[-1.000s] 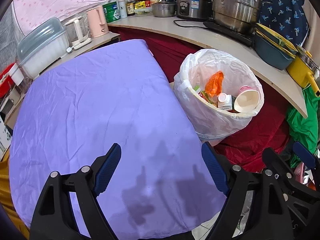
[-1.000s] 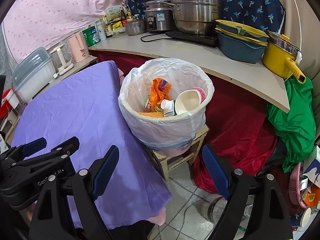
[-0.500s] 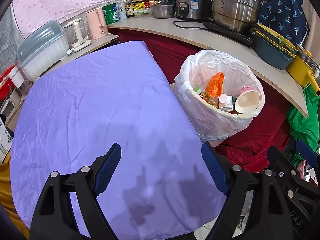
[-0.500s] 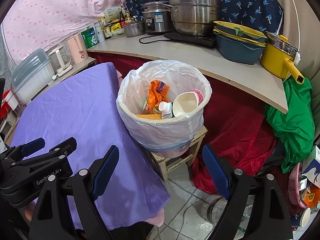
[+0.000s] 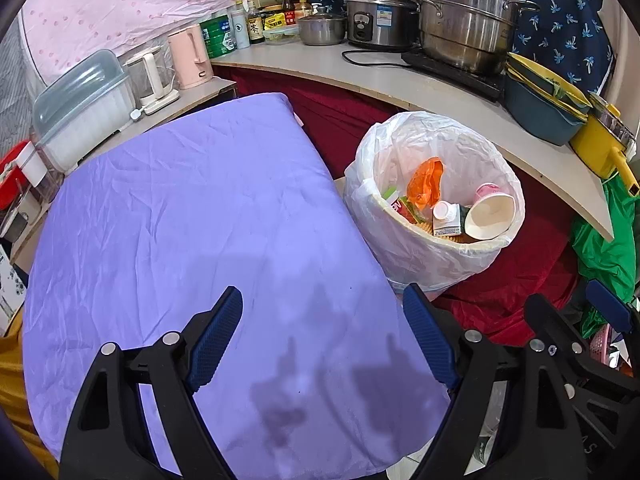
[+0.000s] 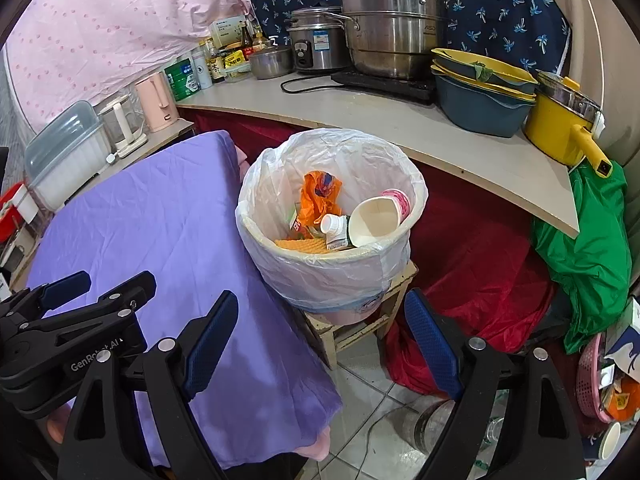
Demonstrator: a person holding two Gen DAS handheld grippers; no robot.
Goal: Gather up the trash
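Observation:
A bin lined with a white plastic bag (image 5: 404, 236) (image 6: 332, 268) stands on a small wooden stool beside the purple-covered table (image 5: 180, 220) (image 6: 160, 232). It holds an orange wrapper (image 6: 320, 196), a paper cup (image 6: 376, 220), a small carton (image 6: 336, 232) and other trash. My left gripper (image 5: 322, 340) is open and empty above the table's near right part. My right gripper (image 6: 320, 340) is open and empty above the table's edge and the floor, in front of the bin. The left gripper also shows at the left in the right wrist view (image 6: 80, 320).
A curved counter (image 6: 400, 128) behind the bin carries steel pots, a rice cooker, stacked yellow and blue basins and a yellow pot. Kettles and a lidded plastic box (image 5: 80, 112) stand left of the table. Red cloth and a green bag (image 6: 588, 240) lie at right.
Both grippers have shifted slightly; the bin sits a little lower and nearer in the views. Both stay open and empty.

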